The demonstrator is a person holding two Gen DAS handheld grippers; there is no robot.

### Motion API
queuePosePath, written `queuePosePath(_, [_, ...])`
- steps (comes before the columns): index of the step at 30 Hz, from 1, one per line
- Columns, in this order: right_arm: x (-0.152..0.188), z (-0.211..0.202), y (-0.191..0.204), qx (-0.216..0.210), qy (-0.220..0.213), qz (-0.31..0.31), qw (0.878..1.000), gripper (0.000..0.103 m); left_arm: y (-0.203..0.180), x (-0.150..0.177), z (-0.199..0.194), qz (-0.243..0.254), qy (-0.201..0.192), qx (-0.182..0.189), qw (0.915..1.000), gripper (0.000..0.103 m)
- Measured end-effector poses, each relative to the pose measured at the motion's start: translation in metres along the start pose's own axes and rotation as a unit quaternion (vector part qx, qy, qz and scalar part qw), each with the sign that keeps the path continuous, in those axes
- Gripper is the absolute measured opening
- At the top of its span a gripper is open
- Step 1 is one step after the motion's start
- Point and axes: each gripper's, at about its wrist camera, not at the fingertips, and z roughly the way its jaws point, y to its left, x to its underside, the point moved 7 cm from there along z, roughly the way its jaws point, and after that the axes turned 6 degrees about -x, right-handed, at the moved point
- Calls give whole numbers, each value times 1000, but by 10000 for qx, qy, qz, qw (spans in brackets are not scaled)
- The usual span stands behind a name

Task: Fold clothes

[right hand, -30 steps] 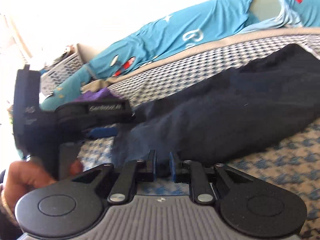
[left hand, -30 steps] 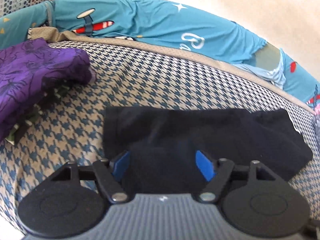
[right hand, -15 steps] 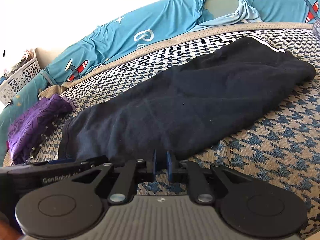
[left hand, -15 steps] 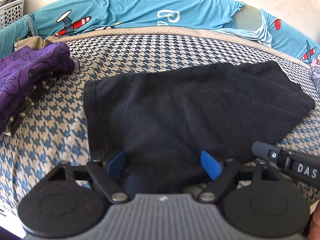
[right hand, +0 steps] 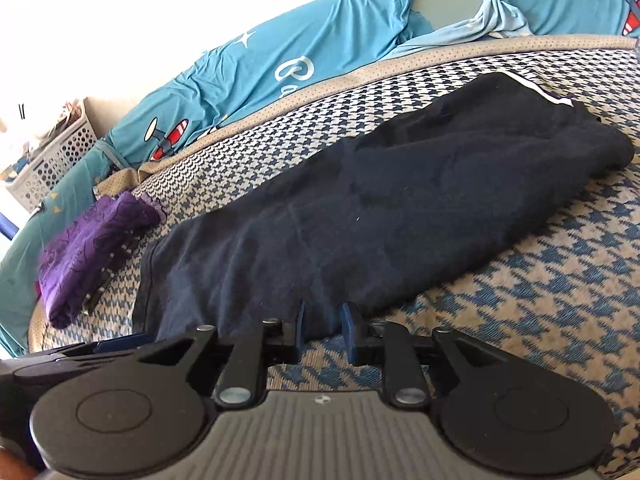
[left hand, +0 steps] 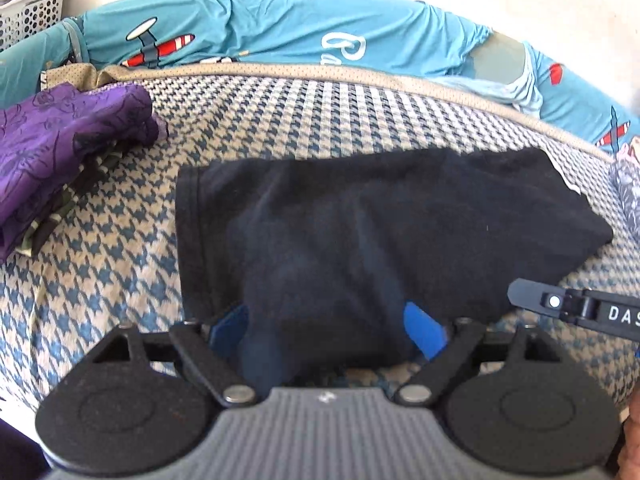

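Left gripper [left hand: 326,326]: its jaws were seen spread wide and had just been opening; the near edge of the black garment [left hand: 380,224] was bunched between the blue pads [left hand: 424,330], but no pressing on the cloth could be made out.
Right gripper [right hand: 323,326]: its jaws had just been parted a little; a narrow gap was left between the fingers [right hand: 349,330], and the garment's [right hand: 400,208] near hem was seen in that gap, with no clear pinch by either pad.
Grippers together: the tip of the right tool [left hand: 576,306] was seen at the right edge of the left view, just beside the garment's near edge; part of the left tool [right hand: 80,354] was seen at the lower left of the right view.
Black garment: it was laid flat across the houndstooth cover [left hand: 280,120], long side across, a hemmed edge at the left end and a white label at the far right corner.
Purple cloth [left hand: 60,148]: a folded pile was seen to the left of the garment, apart from it, on the same cover.
Teal sheet [left hand: 280,28]: printed with planes and stars, it was bunched along the far edge of the cover.
Basket [right hand: 52,164]: a white perforated one was seen at the far left, beyond the teal sheet.
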Motion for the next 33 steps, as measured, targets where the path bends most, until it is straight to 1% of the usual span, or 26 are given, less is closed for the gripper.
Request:
queuePosePath(3, [-15,-4,-9,-56,-42,75,9999,21,-4,-12,5,-66,3,66,10000,91])
queuePosePath(5, [-26,-7,-15,-36,-87,56,9999,22,-10,-17,10,-61,19,121,9999,93])
queuePosePath(10, [-51,-9,-27,133,-157,-235,9995,23,-35,-22,22,388,154,181,9990,93])
queuePosePath(12, [-58,-9,-31,179,-151,-354,9991,27,-46,-23,28,651,200,188,9975,94])
queuePosePath(14, [-64,-8,-35,220,-137,-463,9986,28,-54,-25,32,820,213,220,9962,95])
queuePosePath(16, [-70,-7,-40,265,-118,-533,9982,29,-60,-32,37,941,244,274,9949,98])
queuePosePath(21, [-84,-4,-53,295,-91,-553,9980,29,-62,-48,49,1129,332,222,9928,98])
queuePosePath(23, [-91,-3,-60,316,-141,-530,9980,30,-59,-56,55,1158,392,184,9923,99])
queuePosePath(25, [-100,-2,-68,348,-207,-470,9981,34,-56,-65,60,1171,419,160,9921,100])
queuePosePath(28, [-116,-4,-84,461,-460,-315,9974,38,-49,-73,66,926,468,141,9945,100])
queuePosePath(29, [-122,-4,-90,510,-548,-276,9968,42,-47,-74,69,824,501,184,9952,100])
queuePosePath(30, [-127,-4,-96,581,-630,-249,9960,46,-47,-75,70,769,516,196,9955,100])
queuePosePath(33, [-144,-2,-114,859,-857,-257,9923,50,-48,-78,74,664,501,200,9963,100])
